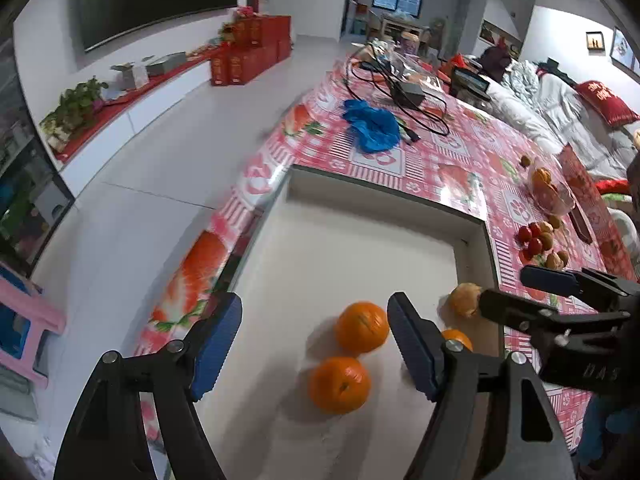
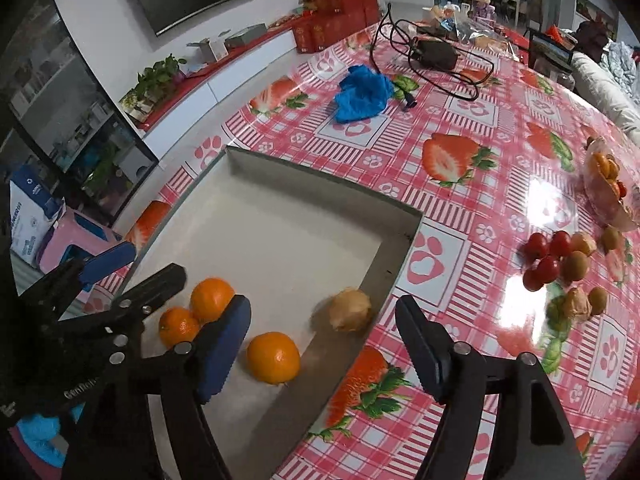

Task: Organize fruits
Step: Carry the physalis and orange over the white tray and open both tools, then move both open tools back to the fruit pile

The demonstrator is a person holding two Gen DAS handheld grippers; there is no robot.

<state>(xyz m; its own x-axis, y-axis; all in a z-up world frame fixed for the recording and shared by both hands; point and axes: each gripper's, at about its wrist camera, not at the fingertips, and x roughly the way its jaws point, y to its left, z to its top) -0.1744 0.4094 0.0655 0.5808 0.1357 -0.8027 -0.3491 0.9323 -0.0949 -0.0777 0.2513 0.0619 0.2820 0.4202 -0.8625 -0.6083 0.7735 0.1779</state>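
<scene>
A shallow white tray [image 1: 360, 240] [image 2: 280, 216] lies on the strawberry tablecloth. It holds three oranges [image 1: 362, 327] [image 2: 273, 357] and a pale husked fruit [image 1: 464, 299] [image 2: 351, 309] near its right wall. My left gripper [image 1: 316, 340] is open and empty above the tray, beside two oranges. My right gripper [image 2: 324, 340] is open and empty over the tray's right edge, just in front of the husked fruit; it also shows in the left wrist view [image 1: 516, 292]. Loose cherry tomatoes [image 2: 544, 256] and small brown fruits [image 2: 576, 266] lie on the cloth to the right.
A clear bowl of fruit [image 2: 608, 188] stands at the far right. A blue plastic bag [image 2: 362, 94] and a black adapter with cables [image 2: 434, 54] lie beyond the tray. The table's left edge [image 2: 192, 148] drops to the floor. A pink stool [image 2: 76, 240] stands below.
</scene>
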